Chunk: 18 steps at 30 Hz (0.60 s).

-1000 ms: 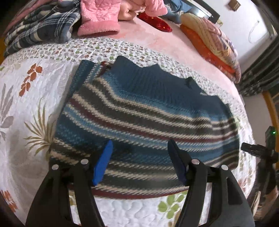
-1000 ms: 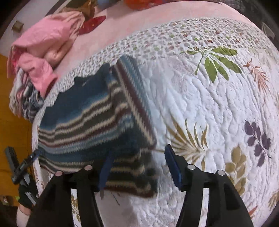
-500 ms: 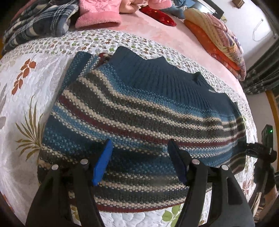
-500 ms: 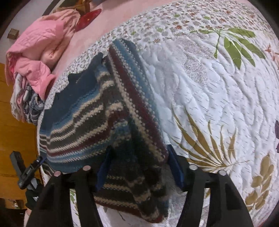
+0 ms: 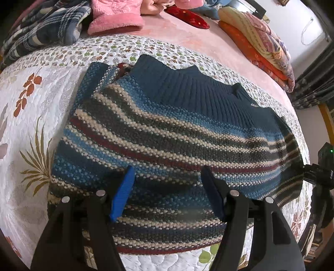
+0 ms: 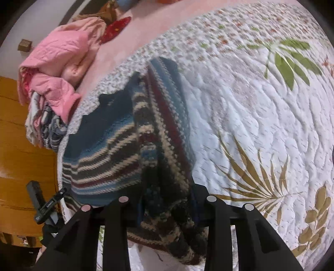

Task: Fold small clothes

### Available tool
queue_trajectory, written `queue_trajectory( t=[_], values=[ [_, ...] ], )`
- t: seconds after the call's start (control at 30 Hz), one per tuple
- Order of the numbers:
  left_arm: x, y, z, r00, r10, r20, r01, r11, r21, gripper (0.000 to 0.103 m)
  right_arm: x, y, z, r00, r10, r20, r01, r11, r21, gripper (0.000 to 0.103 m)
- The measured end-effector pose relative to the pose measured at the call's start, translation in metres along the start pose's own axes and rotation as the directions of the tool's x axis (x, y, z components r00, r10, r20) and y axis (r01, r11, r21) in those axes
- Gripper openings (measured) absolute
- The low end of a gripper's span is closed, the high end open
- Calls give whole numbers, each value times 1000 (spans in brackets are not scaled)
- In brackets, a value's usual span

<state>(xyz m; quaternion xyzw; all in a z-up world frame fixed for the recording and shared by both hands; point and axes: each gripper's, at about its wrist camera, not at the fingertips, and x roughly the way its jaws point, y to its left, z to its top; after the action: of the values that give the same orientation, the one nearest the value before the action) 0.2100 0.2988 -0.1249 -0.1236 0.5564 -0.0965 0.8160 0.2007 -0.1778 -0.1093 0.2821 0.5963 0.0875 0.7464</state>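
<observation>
- Quilted bedspread [image 5: 37, 116] with leaf print covers the bed; pink clothes [image 5: 117, 18] and a plaid garment [image 5: 48, 29] are heaped at its far edge.
- Striped sweater [image 5: 167, 133] lies spread across the quilt, dark blue ribbed band on the far side.
- My left gripper [image 5: 167, 187] hovers over the sweater's near part, fingers spread wide, holding nothing.
- My right gripper [image 6: 167, 208] has the sweater's near corner bunched between its fingers, which have drawn in around the fabric.

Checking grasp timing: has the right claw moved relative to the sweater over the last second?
Yes. The right claw advanced from the bare quilt onto the striped sweater, whose edge now sits between its fingers.
</observation>
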Motion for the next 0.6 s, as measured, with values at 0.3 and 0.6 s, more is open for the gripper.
queue_trajectory(
  t=[0.3,0.6],
  values=[
    [6,2,0,1000,9,-7,-9,1000,17,66,10,-5,-5,999,-36,-6,36,999,17,35],
    [9,2,1,1000,6,-8,-6,1000,21,69,15,-4,-5,999,-51,-1,51,998,34,35]
  ],
)
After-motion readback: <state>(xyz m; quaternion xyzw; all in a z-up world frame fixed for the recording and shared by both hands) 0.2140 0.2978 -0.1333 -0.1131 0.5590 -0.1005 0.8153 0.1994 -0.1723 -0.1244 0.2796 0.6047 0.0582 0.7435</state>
